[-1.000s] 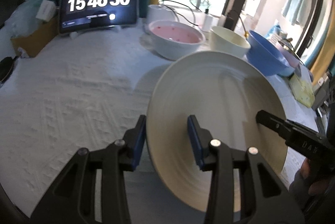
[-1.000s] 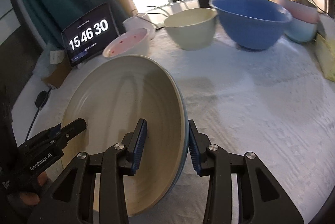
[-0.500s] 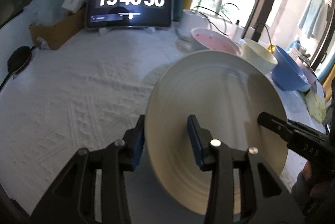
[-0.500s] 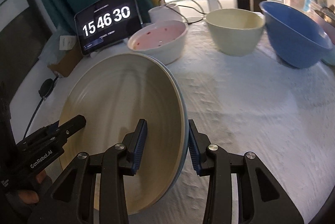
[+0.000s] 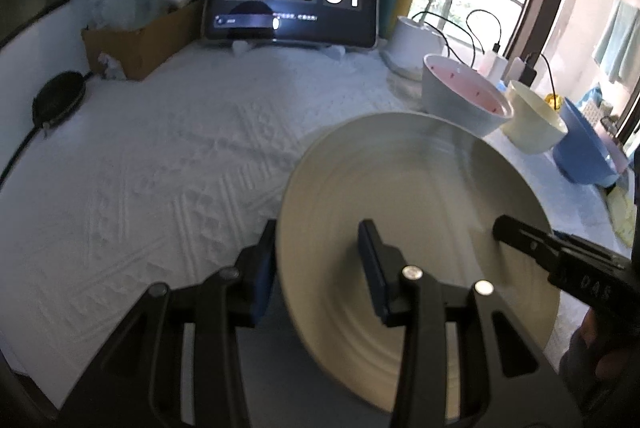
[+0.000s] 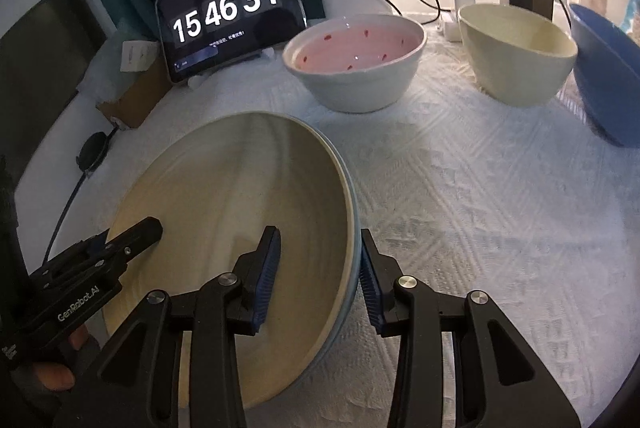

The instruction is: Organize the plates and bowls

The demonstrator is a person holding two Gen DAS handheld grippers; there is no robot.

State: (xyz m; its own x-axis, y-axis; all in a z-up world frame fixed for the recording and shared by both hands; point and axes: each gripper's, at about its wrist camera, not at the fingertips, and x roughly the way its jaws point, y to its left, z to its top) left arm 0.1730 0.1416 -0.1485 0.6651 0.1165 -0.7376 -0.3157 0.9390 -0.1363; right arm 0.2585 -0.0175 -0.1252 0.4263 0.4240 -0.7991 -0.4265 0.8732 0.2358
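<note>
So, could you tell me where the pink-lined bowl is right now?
In the right wrist view the pink-lined bowl stands at the table's far side, between the clock tablet and the cream bowl.

The right gripper (image 6: 318, 264) is clamping the right rim of a large cream plate (image 6: 224, 195), one pad inside, one on its pale blue outside. The left gripper (image 6: 154, 228) is gripping the plate's opposite rim. Beyond the plate, a pink-lined white bowl (image 6: 356, 67) is standing on the white-clothed desk (image 6: 480, 211), with a cream bowl (image 6: 516, 51) and a blue bowl (image 6: 604, 79) further right of it. Left of the pink-lined bowl, a tablet clock (image 6: 228, 11) is showing 15 46 31.
</note>
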